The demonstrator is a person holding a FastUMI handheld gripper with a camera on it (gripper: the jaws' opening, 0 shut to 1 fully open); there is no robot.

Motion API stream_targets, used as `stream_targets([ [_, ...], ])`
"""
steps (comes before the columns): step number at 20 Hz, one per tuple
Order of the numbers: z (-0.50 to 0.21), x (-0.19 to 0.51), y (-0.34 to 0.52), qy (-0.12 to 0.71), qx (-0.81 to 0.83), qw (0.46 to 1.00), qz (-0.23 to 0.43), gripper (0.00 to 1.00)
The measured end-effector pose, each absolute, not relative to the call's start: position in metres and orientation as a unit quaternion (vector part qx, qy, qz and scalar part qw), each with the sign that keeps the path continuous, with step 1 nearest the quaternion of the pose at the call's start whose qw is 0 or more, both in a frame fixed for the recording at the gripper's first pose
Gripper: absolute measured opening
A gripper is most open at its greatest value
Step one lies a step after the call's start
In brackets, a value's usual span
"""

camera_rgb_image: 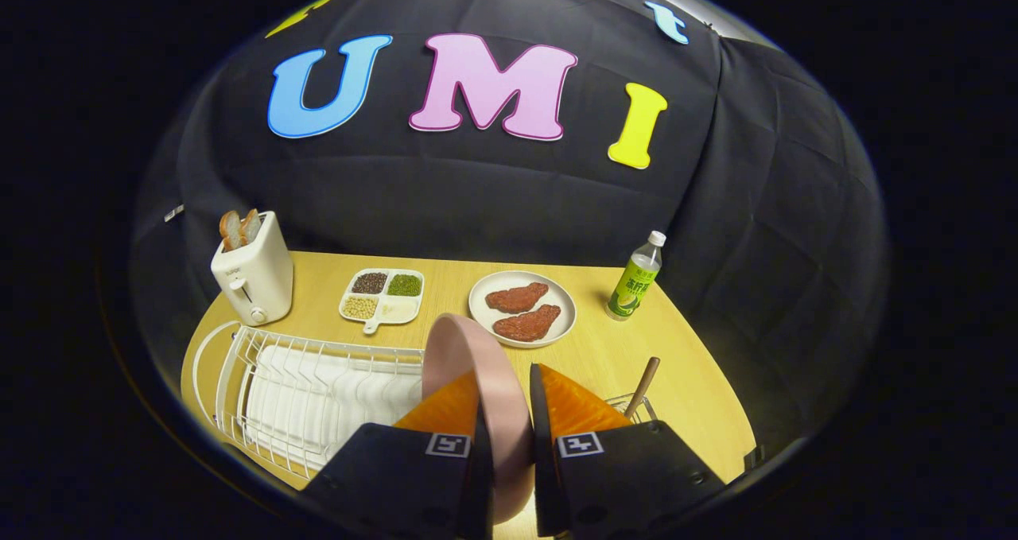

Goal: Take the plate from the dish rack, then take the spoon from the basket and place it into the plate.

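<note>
A pink plate [477, 381] stands on edge between my two fingers, and my gripper [505, 413] is shut on its rim. The plate is held above the right end of the white wire dish rack [302, 397]. Just right of my fingers sits a small wire basket [632, 406], with the wooden handle of the spoon [643, 385] sticking up out of it. My right finger hides the basket's lower part and the spoon's bowl.
On the wooden table [684, 381] beyond my fingers lie a white plate with two brown meat pieces [522, 308], a four-part dish of grains [382, 294], a white toaster with bread [252, 273] at the far left and a green-labelled bottle [635, 279] at the far right.
</note>
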State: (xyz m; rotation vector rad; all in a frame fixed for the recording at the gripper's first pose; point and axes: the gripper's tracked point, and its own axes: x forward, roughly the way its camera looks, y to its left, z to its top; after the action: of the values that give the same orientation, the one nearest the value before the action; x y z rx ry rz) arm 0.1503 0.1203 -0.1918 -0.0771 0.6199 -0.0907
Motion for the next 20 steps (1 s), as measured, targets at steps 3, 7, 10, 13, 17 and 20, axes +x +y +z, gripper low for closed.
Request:
stream_targets([
  [3, -0.19, 0.148, 0.114, 0.309, -0.027, 0.95, -0.038, 0.25],
  [7, -0.182, 0.145, 0.102, 0.311, 0.001, 0.95, -0.031, 0.25],
  [10, -0.172, 0.135, 0.096, 0.317, 0.03, 0.948, -0.012, 0.25],
  [13, -0.156, 0.121, 0.085, 0.311, 0.05, 0.949, 0.011, 0.25],
  [17, -0.137, 0.09, 0.08, 0.31, 0.091, 0.944, 0.063, 0.25],
  [20, -0.137, 0.055, 0.07, 0.325, 0.1, 0.935, 0.099, 0.24],
])
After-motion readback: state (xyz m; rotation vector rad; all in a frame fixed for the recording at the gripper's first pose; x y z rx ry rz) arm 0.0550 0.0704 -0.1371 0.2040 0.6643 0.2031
